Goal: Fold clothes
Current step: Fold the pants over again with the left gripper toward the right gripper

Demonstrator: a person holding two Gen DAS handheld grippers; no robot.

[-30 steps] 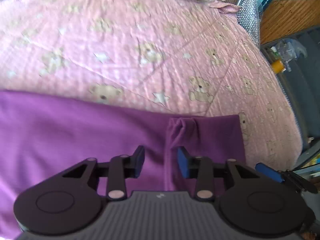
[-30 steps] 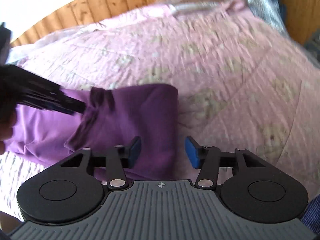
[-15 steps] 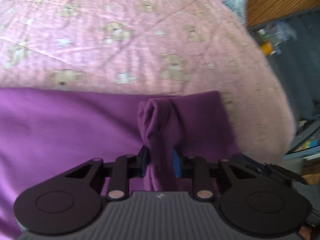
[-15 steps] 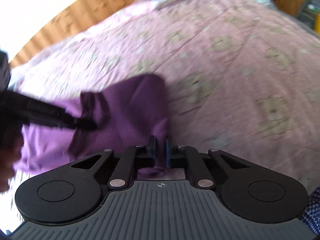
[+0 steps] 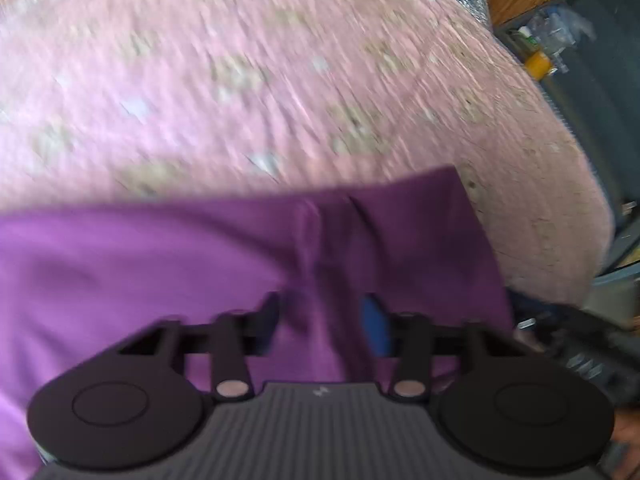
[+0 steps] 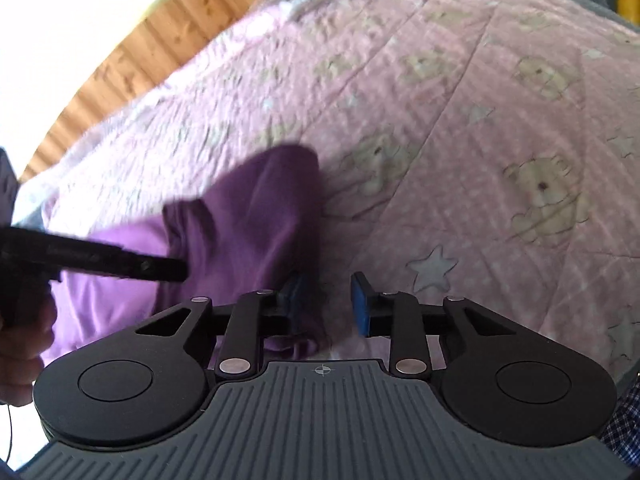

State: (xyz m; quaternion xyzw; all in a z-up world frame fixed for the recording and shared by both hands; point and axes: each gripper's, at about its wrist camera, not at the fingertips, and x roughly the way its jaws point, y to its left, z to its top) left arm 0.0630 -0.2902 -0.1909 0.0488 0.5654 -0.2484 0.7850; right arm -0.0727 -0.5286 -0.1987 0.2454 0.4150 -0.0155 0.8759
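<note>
The purple garment (image 5: pixel 160 272) lies on the bed, spread flat over the pink bear-print quilt (image 5: pixel 280 80), and in the left wrist view its long axis runs left to right across the near part of the scene, its narrower end pointing right toward the bed's edge. A raised crease runs near to far through that right end, which looks like the edge of a flap laid over the main body, probably a sleeve folded inward. The left gripper (image 5: pixel 320 320) hovers right over this crease with its fingers spread apart and nothing between them, cloth showing through the gap. In the right wrist view the same garment (image 6: pixel 248 216) ends in a rounded, bunched corner; the right gripper (image 6: pixel 326 304) sits at that corner's near right edge, fingers likewise apart and empty, though a little fabric lies just beside its left finger (whether it touches is hard to tell). Both tools flank the folded end, well placed for the next fold, I judge.
</note>
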